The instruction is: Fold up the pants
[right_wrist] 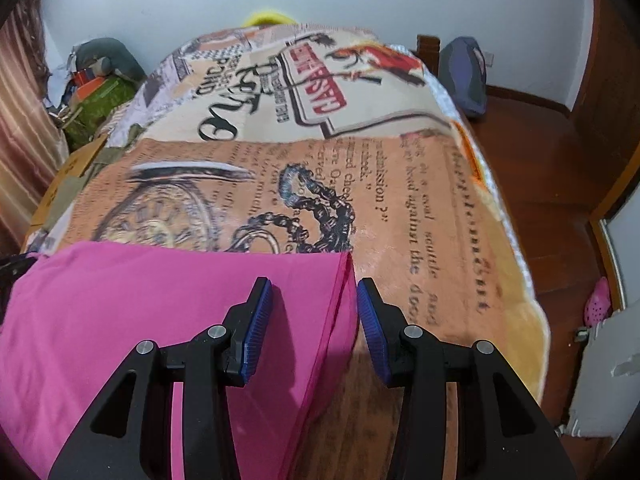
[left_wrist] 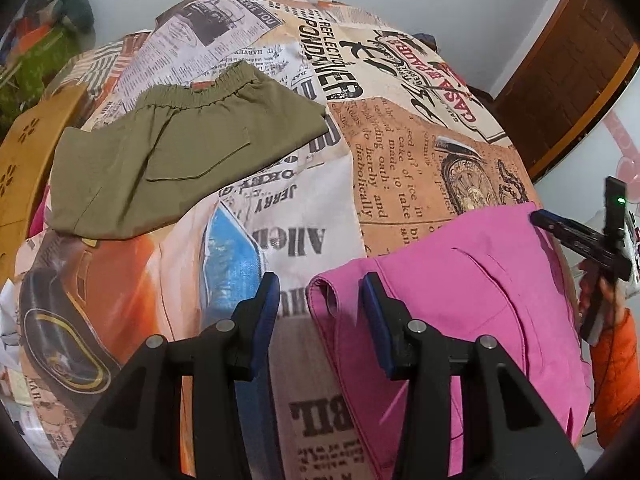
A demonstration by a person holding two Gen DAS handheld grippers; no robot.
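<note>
Pink pants (left_wrist: pixel 460 292) lie flat on the printed bedspread (left_wrist: pixel 304 216) at the near right; they also show in the right wrist view (right_wrist: pixel 160 312). My left gripper (left_wrist: pixel 320 300) is open and empty, straddling the pants' left edge just above it. My right gripper (right_wrist: pixel 314 312) is open and empty, straddling the pants' right edge, with its left finger (right_wrist: pixel 256 328) over the pink cloth. The right gripper also shows at the far side of the pants in the left wrist view (left_wrist: pixel 576 236).
Folded olive-green pants (left_wrist: pixel 168 156) lie at the far left of the bed. A wooden chair back (left_wrist: pixel 28 160) stands at the left edge. Clutter (right_wrist: pixel 96 92) sits beyond the bed's left side. Wooden floor (right_wrist: pixel 552 184) and a backpack (right_wrist: pixel 468 76) are to the right.
</note>
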